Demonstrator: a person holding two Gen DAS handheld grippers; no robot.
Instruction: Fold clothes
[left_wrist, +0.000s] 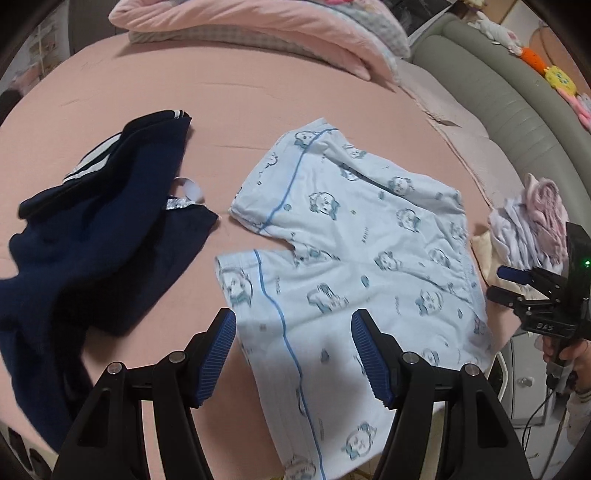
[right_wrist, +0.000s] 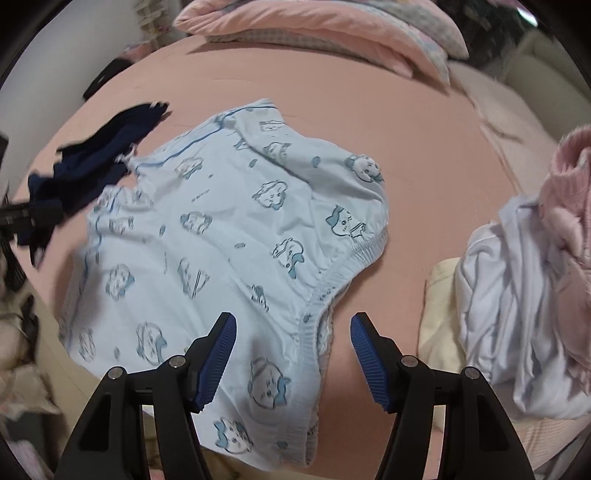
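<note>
Shorts (left_wrist: 354, 251) lie spread on the pink bed (left_wrist: 221, 92), legs left, waistband right. Both grippers — left (left_wrist: 293, 356), right (right_wrist: 293, 356) — hover above with jaws apart, empty. Best to pinch near-edge corners squarely — then fold evenly away.

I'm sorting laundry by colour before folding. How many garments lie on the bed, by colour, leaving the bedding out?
Light blue printed shorts: 1
Navy garment with white stripes: 1
Pink knit piece: 1
White or lavender piece: 1
Cream piece: 1
Total: 5; the heap at the right may hide more.
</note>
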